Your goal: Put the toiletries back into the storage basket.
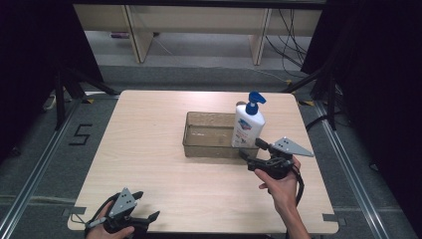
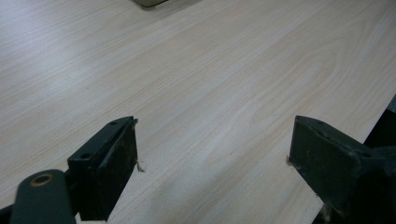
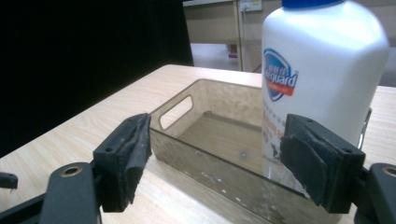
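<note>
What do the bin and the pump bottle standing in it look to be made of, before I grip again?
Bin: likely rigid smoked plastic, glossy; you can see its floor through the translucent brownish walls, and it has a moulded handle slot.
Pump bottle: apparently opaque white plastic, smooth with a soft sheen, printed label, blue pump head.

High overview; claw cameras close above table (image 1: 149, 144)

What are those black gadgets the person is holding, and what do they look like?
They are two hand-held grippers. Each, left gripper and right gripper, has a black body, two blocky black jaws with worn dark pads, and a grey three-cornered plate with small holes on top. A black cable trails from the right one. The forearms show no sleeves.
</note>
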`<action>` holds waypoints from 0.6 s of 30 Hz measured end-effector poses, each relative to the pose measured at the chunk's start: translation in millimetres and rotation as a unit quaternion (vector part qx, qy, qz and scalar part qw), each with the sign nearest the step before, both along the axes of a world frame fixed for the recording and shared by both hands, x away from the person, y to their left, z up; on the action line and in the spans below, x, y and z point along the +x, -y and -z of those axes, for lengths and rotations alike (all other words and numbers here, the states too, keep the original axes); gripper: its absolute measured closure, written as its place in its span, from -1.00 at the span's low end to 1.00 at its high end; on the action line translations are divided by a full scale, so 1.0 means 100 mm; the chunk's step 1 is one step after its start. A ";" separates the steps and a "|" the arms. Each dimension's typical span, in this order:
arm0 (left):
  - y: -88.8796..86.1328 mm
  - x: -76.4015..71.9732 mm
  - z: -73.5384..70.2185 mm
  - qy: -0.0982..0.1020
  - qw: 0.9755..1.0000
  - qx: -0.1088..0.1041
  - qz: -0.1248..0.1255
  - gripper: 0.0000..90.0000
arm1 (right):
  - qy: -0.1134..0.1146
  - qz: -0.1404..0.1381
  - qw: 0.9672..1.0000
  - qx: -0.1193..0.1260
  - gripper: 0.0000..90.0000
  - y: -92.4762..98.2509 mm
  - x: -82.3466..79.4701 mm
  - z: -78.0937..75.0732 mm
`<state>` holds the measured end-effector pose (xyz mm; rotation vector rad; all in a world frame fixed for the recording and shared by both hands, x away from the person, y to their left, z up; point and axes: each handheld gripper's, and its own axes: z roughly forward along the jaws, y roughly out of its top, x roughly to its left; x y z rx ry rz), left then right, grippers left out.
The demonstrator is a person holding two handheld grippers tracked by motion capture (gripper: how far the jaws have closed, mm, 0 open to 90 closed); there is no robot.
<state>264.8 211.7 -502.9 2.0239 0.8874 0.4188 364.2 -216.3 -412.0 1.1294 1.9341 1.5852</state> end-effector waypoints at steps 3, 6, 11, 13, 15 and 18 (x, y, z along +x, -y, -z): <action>0.00 0.00 0.00 0.000 1.000 -0.001 -0.001 -0.67 | -0.013 -0.003 1.000 0.003 -0.47 -0.03 -0.03 0.01; 0.00 0.00 0.00 0.000 1.000 -0.001 -0.001 -0.67 | -0.007 -0.011 1.000 -0.001 -0.47 -0.04 -0.04 0.02; 0.00 0.00 0.00 0.000 1.000 -0.001 -0.001 -0.67 | -0.014 -0.014 1.000 0.003 -0.47 -0.05 -0.05 0.05; 0.00 0.00 0.00 0.000 1.000 -0.001 -0.001 -0.67 | -0.017 -0.017 1.000 0.002 -0.47 -0.05 -0.06 0.07; 0.00 0.00 0.00 -0.001 1.000 -0.001 -0.001 -0.67 | -0.011 -0.012 1.000 -0.008 -0.48 -0.05 -0.07 0.08; 0.00 0.00 0.00 -0.001 1.000 -0.001 -0.001 -0.67 | -0.029 -0.015 0.999 0.001 -0.48 -0.06 -0.09 0.09</action>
